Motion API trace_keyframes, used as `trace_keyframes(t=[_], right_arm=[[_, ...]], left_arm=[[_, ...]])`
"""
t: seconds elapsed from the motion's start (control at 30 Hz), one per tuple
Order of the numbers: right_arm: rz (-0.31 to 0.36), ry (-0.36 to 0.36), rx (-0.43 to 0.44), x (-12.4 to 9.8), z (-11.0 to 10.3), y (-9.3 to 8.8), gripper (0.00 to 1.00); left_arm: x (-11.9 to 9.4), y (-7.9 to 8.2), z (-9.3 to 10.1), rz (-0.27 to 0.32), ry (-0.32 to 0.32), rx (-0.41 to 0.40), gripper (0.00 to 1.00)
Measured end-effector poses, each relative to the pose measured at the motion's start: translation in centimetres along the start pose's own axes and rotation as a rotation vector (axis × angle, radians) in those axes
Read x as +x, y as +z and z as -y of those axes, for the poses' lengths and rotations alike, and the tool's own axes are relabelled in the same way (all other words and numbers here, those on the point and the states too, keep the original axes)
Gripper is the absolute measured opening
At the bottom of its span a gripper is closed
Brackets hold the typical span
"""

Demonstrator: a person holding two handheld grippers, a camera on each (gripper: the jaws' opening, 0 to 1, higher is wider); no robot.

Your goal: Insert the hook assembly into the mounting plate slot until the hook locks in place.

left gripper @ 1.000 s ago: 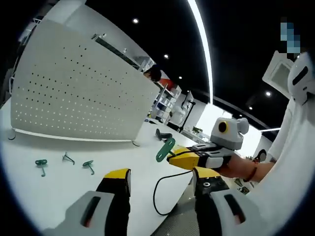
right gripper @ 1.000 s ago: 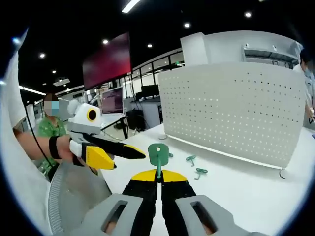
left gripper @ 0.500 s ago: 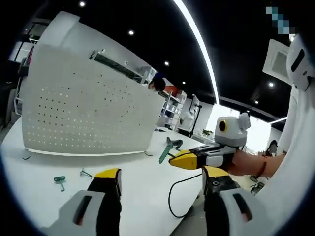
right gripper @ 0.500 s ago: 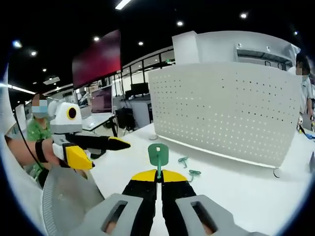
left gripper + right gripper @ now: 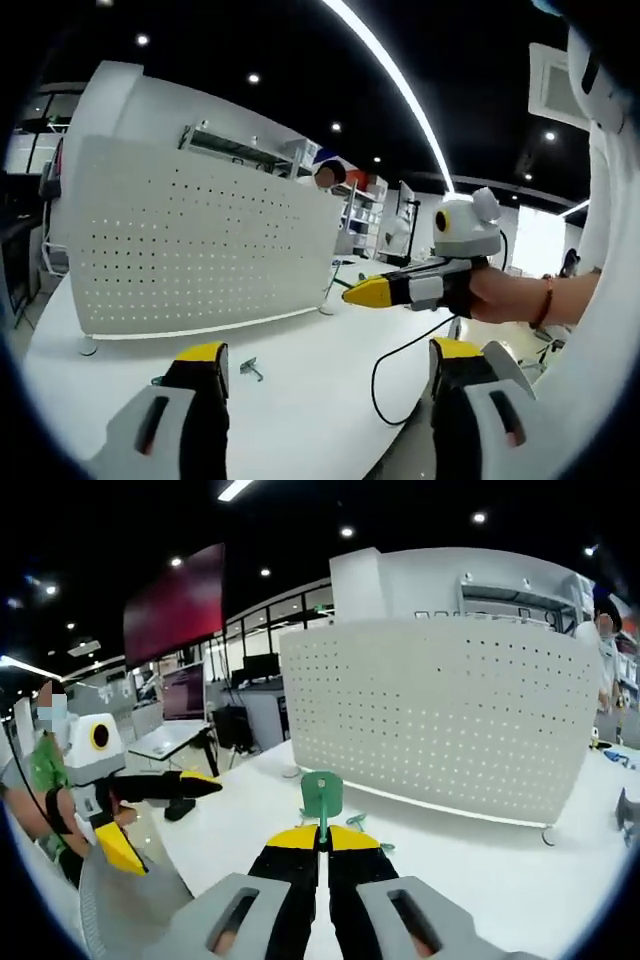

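- Pegboard mounting plate [image 5: 440, 715]: white sheet panel, smooth matte, curved by the lens, regular grid of small round holes; stands upright on small round feet on the surface [image 5: 520, 880] (glossy white top, rounded edge). Also in the left gripper view [image 5: 200, 250].
- Right hand-held gripper [image 5: 322, 842]: black jaws with yellow tips and grey moulded bodies, pressed together on the thin stem of the hook assembly [image 5: 322, 795]. That piece is flat green plastic, a rounded-square tab with a small square cutout near its top, held upright in front of the plate's lower left part, apart from it.
- Right hand-held gripper in the left gripper view [image 5: 362, 292]: enters from the right, yellow pointed tip, black and grey body, held in a person's hand [image 5: 500, 295] with a red band at the wrist; a black cable [image 5: 395, 375] loops below it.
- Left hand-held gripper [image 5: 325, 370]: jaws wide apart, nothing between them, yellow pads on black, grey housings. In the right gripper view [image 5: 190, 785] it sits at left, jaws spread.
- Loose hooks on the surface: small grey metal one [image 5: 250, 369] just beside the left jaw; green ones [image 5: 356, 820] lying near the plate's base (too small for detail).
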State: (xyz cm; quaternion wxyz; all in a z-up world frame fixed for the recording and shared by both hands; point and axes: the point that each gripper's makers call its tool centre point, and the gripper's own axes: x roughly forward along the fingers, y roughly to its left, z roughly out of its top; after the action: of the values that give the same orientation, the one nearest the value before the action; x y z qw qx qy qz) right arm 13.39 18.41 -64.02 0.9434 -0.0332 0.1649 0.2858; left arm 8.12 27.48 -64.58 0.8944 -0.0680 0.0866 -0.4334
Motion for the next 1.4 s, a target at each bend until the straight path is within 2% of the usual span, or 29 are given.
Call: trace_keyframes(t=[0.03,0.13,0.23,0.57,1.0,1.23,1.4], right_arm=[[-0.004,-0.011,-0.030,0.1,0.0,0.2,0.01],[0.002,-0.007,-0.004,0.4,0.0,0.7,0.01],[-0.002,-0.029,-0.031,0.6,0.5,1.3,0.01],[0.009,-0.105,-0.006,1.2,3.1,3.1,0.01],[-0.004,-0.209,0.000,1.9,6.8,5.7,0.01],[-0.010,-0.239,0.030,2.6,7.9,6.3,0.00],[-0.028,-0.260,0.021,3.2,8.4,6.4,0.00]], left_arm=[[-0.1,-0.1,-0.1,-0.002,0.001,0.003,0.88],[-0.5,-0.2,-0.5,-0.012,0.005,0.016,0.90],[-0.8,-0.2,-0.8,-0.019,0.010,0.035,0.91],[-1.4,-0.5,-1.3,-0.033,0.000,0.054,0.91],[-0.8,-0.2,-1.9,-0.033,-0.017,0.077,0.91],[-0.9,-0.5,-2.2,-0.035,-0.025,0.066,0.91],[-1.0,-0.8,-2.5,-0.030,-0.025,0.054,0.90]])
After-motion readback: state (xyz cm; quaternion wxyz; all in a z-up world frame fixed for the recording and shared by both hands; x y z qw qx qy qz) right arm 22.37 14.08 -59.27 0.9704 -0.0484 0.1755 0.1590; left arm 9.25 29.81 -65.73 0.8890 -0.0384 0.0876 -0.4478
